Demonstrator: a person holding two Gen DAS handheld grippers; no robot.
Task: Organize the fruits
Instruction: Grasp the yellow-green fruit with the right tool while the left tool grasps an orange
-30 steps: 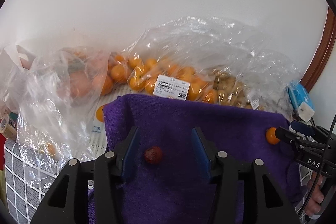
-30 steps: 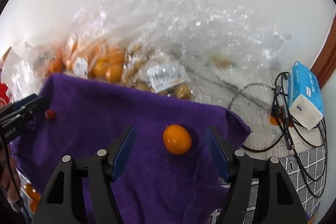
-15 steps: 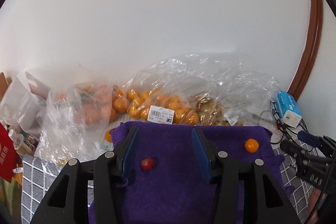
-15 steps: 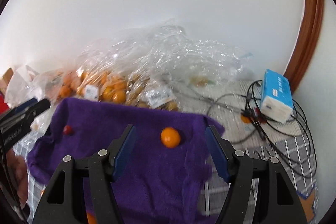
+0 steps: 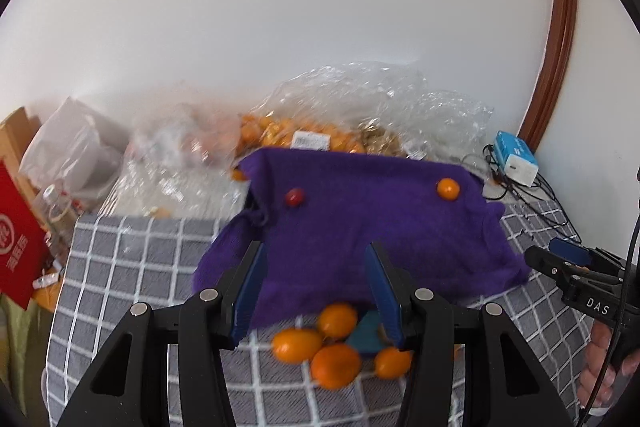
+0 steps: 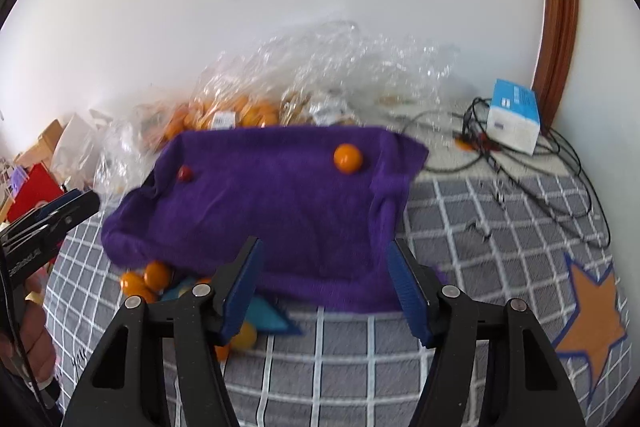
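Left gripper [image 5: 316, 291]: blue ribbed jaws apart, empty. Right gripper [image 6: 326, 283]: jaws closing, empty. Glossy round oranges [image 5: 334, 341] on checked grey surface [image 5: 132, 267]. Fuzzy purple towel [image 5: 360, 227] bearing one orange [image 5: 448, 189], one small red fruit [image 5: 294, 197]. Crinkled clear bags [image 5: 372, 107] of fruit behind.

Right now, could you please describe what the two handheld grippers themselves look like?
Both are black plastic frames with silver screw heads and two fingers lined with blue ribbed pads. The left gripper and right gripper match. Seen from the side, the right one carries white lettering, and a thin black cable runs beside it.
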